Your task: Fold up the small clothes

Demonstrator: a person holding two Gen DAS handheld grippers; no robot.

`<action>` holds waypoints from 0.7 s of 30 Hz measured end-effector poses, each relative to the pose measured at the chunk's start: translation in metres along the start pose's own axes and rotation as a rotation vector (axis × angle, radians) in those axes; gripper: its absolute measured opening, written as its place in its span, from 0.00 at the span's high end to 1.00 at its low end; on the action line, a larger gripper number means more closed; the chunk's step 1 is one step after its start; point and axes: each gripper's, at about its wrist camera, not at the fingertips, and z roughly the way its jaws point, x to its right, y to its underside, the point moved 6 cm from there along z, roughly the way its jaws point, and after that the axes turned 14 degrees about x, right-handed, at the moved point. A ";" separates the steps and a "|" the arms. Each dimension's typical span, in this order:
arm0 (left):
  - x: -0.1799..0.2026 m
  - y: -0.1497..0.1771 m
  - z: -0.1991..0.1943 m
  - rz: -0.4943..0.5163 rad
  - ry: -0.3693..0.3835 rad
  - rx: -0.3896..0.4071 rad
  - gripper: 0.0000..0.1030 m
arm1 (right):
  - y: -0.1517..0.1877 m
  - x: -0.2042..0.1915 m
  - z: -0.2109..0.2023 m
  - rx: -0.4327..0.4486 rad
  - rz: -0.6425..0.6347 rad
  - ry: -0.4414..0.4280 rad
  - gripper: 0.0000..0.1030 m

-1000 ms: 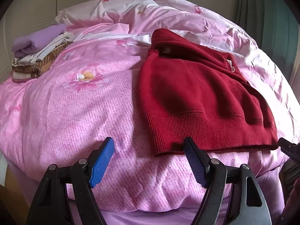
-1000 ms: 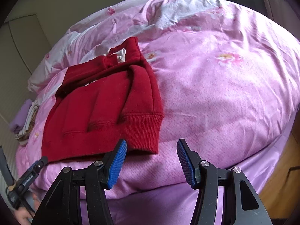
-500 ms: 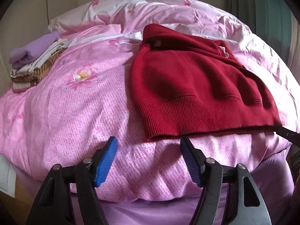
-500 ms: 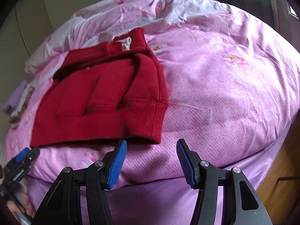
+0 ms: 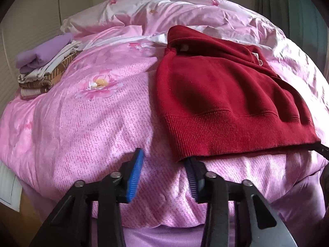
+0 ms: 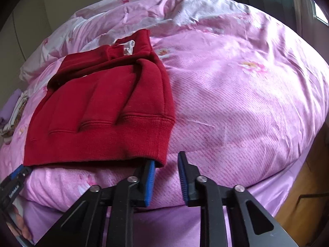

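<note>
On the pink floral duvet, both grippers' jaws are closing, still apart, at the red sweater's hem corners.

The only lettering is small white print on the black body of the left tongs, seen in the right wrist view. It is too blurred to read.

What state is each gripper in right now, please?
Left gripper: closing, red sweater hem corner not yet pinched.
Right gripper: closing, same.
</note>
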 end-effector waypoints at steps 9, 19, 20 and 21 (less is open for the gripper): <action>0.000 -0.009 -0.004 -0.038 0.037 0.017 0.92 | -0.017 -0.003 -0.015 0.081 -0.003 -0.026 0.95; -0.009 -0.076 -0.028 -0.099 0.045 0.137 0.93 | -0.063 0.000 -0.043 0.212 0.054 -0.072 0.97; -0.009 -0.088 -0.029 -0.099 0.047 0.157 0.93 | -0.073 -0.001 -0.047 0.233 0.059 -0.081 0.97; -0.009 -0.098 -0.029 -0.103 0.048 0.175 0.93 | -0.083 -0.002 -0.050 0.254 0.062 -0.090 0.97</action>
